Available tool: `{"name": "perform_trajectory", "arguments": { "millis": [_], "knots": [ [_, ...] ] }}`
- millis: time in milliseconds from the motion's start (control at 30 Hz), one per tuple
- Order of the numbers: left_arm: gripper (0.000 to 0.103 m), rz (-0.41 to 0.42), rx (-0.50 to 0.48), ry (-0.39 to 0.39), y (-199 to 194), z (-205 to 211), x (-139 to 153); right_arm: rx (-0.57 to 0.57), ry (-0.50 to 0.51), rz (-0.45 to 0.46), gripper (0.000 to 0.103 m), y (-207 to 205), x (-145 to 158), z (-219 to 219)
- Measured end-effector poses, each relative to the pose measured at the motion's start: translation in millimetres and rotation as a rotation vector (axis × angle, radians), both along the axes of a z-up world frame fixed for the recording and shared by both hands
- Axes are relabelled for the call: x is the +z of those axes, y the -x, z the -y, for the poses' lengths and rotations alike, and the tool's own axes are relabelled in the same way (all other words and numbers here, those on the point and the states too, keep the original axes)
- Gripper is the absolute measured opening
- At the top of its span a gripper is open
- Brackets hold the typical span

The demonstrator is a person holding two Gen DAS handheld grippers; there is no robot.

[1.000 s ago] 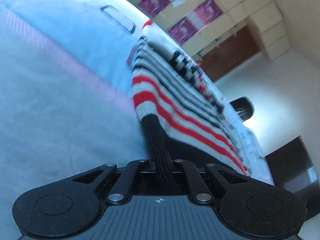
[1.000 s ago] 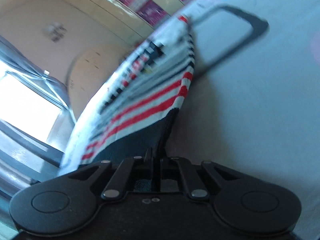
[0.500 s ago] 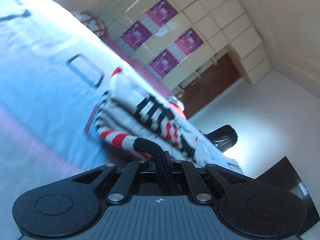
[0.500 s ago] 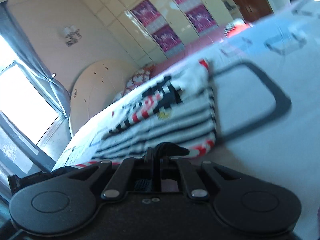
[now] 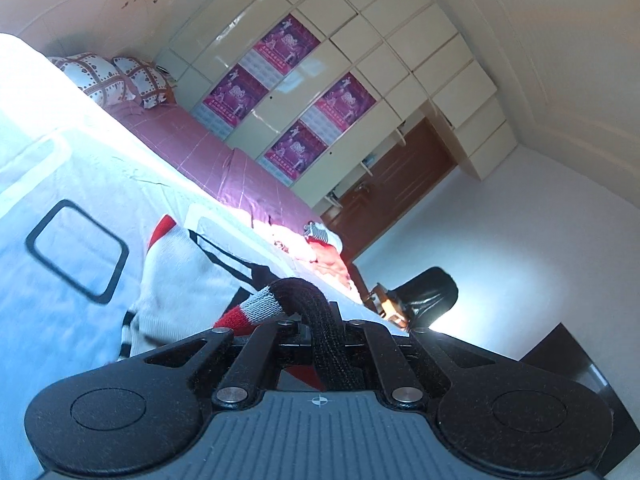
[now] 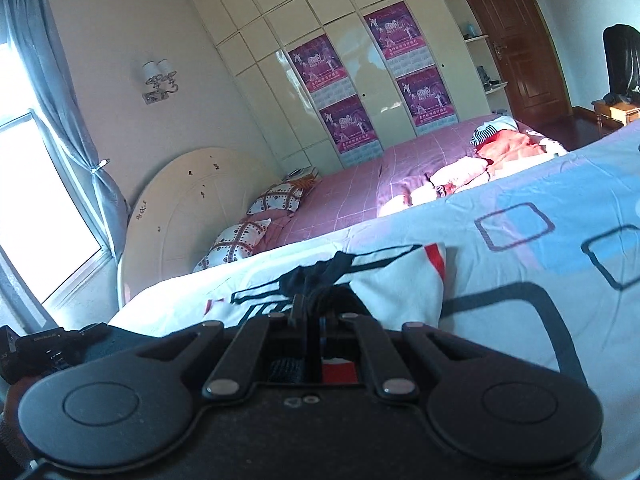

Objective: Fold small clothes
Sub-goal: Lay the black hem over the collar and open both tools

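bed sheet, sweater hem hidden by hand-held gripper

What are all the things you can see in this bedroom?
sweater: one, white with red, grey and black stripes, on the sheet, its black hem pinched in both grippers
sheet: one, pale blue with dark squares, on the near bed
blanket: one, pink checked, behind the sheet
pillows: two, white with brown pattern, by the headboard
clothes pile: one, orange and white, on the blanket
posters: four, purple, on the cream wardrobe
door: one, brown, right of the wardrobe
wall lamp: one, white
curtain: one, grey, by the window
left gripper: black, fingers shut on the hem
right gripper: black, fingers shut on the hem
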State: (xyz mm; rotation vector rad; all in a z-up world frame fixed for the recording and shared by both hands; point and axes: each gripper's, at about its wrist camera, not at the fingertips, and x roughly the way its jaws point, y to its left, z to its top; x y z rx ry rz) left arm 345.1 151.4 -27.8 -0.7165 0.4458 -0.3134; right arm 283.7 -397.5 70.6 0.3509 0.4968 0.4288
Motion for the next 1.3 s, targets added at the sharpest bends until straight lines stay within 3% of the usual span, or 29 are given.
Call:
{"name": "perform_trajectory", "arguments": {
  "millis": [300, 667, 767, 833, 867, 900, 933, 967, 1100, 1300],
  "knots": [
    [0.004, -0.089, -0.046, -0.027, -97.9, -5.0, -24.3, -0.022, -0.001, -0.067, 0.006, -95.7, -25.5, -8.0],
    [0.004, -0.29, -0.042, -0.035, -190.6, -6.9, -93.0, -0.06, -0.047, -0.266, 0.007, -203.6, -94.6, -19.9],
    [0.004, -0.322, -0.044, -0.016, -201.8, -4.7, -108.8, -0.082, -0.053, -0.304, 0.022, -219.8, -110.3, -22.4],
    [0.028, -0.297, -0.042, 0.029, -201.6, -6.3, -112.9, -0.108, -0.049, -0.274, 0.045, -221.7, -111.3, -20.0],
    [0.038, -0.273, -0.04, 0.05, -200.5, -7.3, -112.8, -0.117, -0.05, -0.25, 0.05, -218.8, -109.3, -18.1],
    [0.054, -0.249, -0.04, 0.07, -199.7, -8.0, -112.1, -0.123, -0.062, -0.224, 0.054, -215.9, -106.4, -14.5],
    [0.063, -0.23, -0.038, 0.081, -199.8, -8.1, -111.6, -0.126, -0.077, -0.21, 0.054, -214.5, -105.0, -10.1],
    [0.065, -0.219, -0.034, 0.078, -202.9, -8.3, -110.7, -0.13, -0.086, -0.201, 0.054, -212.8, -104.4, -6.3],
    [0.068, -0.183, -0.025, 0.002, -207.7, -6.7, -97.6, -0.139, -0.066, -0.183, 0.054, -208.6, -100.1, 4.3],
    [0.067, -0.166, -0.113, -0.344, -209.4, 3.7, -70.4, -0.066, 0.038, -0.144, 0.05, -204.4, -94.7, 6.2]
  ]
}}
